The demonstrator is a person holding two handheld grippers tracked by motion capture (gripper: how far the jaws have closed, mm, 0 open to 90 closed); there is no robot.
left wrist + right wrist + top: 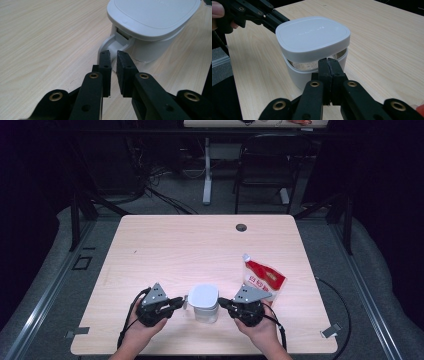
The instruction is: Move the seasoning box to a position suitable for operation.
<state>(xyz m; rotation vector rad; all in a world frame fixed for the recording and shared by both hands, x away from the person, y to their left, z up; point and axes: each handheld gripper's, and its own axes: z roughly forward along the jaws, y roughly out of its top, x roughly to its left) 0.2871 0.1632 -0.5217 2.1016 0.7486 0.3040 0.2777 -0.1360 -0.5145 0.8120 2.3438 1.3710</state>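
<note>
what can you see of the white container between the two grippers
The white container looks like smooth plastic: a rounded-square lid over a tapering body with a clear band below the lid. A hinge or handle piece sticks out on one side. It stands upright near the table's front edge. The right gripper, jaws shut, touches its rim; the left gripper, slightly apart, points at the hinge side.

The table [200,240] has a pale wood-grain top with a smooth, faintly satin finish. On it the white container [312,47] looks like smooth matt plastic, lid and handle alike, with a clear band under the lid. To its right the red-and-white pouch [264,279] is glossy film. The grippers' black jaws are matt plastic with brass-coloured metal rivets.
</note>
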